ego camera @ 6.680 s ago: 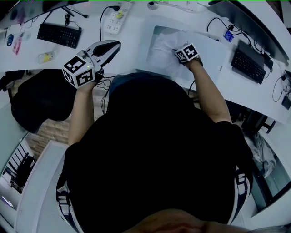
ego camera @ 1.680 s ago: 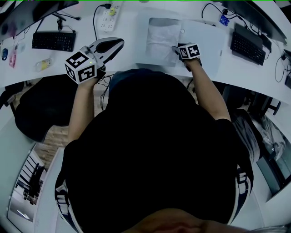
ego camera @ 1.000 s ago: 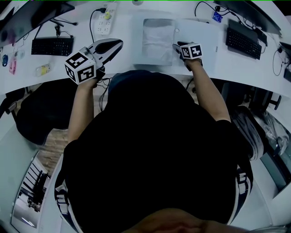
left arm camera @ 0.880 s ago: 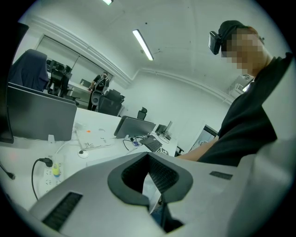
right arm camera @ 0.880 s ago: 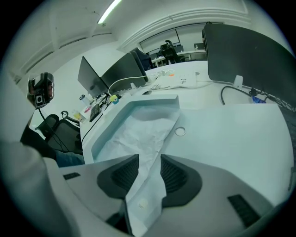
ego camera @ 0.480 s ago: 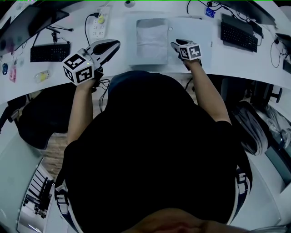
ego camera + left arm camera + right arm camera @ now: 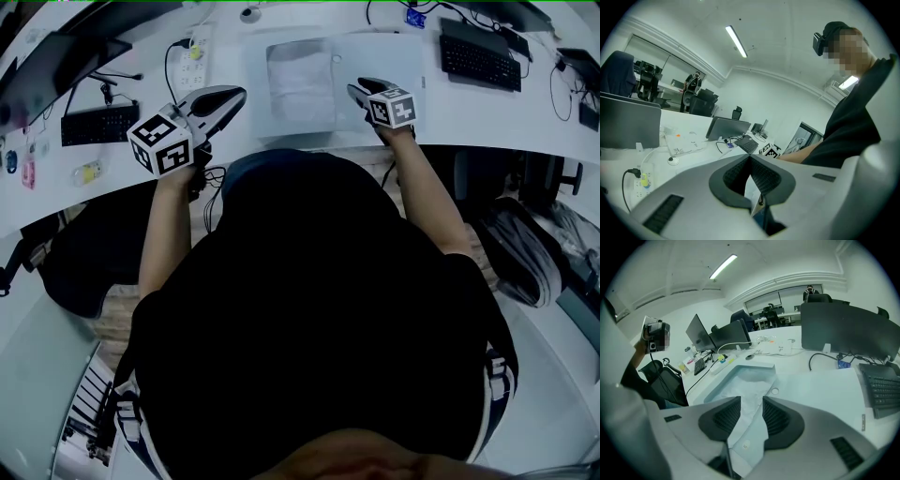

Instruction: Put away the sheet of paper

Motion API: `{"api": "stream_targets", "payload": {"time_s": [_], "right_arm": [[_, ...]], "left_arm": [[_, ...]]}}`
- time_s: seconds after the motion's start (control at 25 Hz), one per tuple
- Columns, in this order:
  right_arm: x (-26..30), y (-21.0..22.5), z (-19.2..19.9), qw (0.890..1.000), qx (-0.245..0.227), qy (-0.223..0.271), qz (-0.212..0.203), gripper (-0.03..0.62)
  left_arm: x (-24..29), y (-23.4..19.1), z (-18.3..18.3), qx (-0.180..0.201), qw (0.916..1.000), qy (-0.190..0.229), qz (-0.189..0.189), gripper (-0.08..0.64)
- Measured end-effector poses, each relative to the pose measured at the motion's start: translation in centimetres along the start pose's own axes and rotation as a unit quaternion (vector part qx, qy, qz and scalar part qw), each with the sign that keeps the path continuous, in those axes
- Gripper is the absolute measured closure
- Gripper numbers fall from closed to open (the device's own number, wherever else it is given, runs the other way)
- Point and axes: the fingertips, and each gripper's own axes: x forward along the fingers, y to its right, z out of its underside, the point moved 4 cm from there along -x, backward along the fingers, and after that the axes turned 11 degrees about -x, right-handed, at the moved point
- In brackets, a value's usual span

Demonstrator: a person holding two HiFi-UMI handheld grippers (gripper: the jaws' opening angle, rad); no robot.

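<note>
The white sheet of paper (image 7: 300,80) (image 7: 746,380) lies flat in the left half of an open shallow case (image 7: 261,89) (image 7: 757,365) on the white desk. The case's lid (image 7: 389,56) lies open to the right. My right gripper (image 7: 359,91) (image 7: 751,405) hovers low over the case's near right part, just right of the sheet. It is open by a narrow gap, and the sheet shows beyond that gap. My left gripper (image 7: 234,94) (image 7: 750,158) is raised off the desk's near edge, left of the case. It is shut and holds nothing.
A power strip (image 7: 194,56) lies left of the case. There is a keyboard (image 7: 98,124) at far left and another keyboard (image 7: 478,58) at right. Cables and monitors (image 7: 848,331) line the back. A dark chair (image 7: 75,253) stands at lower left.
The sheet, bunched up under my right gripper several seconds ago, now lies flat in the case. My right gripper has drawn slightly back from it. The left gripper has stayed raised.
</note>
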Motion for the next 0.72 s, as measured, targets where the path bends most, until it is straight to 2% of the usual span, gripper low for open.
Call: {"api": "stream_targets", "payload": {"time_s": [0.12,0.4,0.72], "right_arm": [[-1.7,0.0,-0.7,1.000,0.002,0.022,0.006,0.437],[-5.2,-1.4,-1.6,0.998,-0.026,0.052,0.015,0.437],[-9.2,-2.5,-3.3,0.994,0.009,0.111,0.001,0.457]], "left_arm": [[0.9,0.7,0.0,0.005,1.0000,-0.006,0.006,0.540],[2.6,2.3,0.1,0.016,0.9994,-0.020,0.024,0.540],[4.4,3.8,-0.4,0.032,0.9981,-0.034,0.041,0.540]]}}
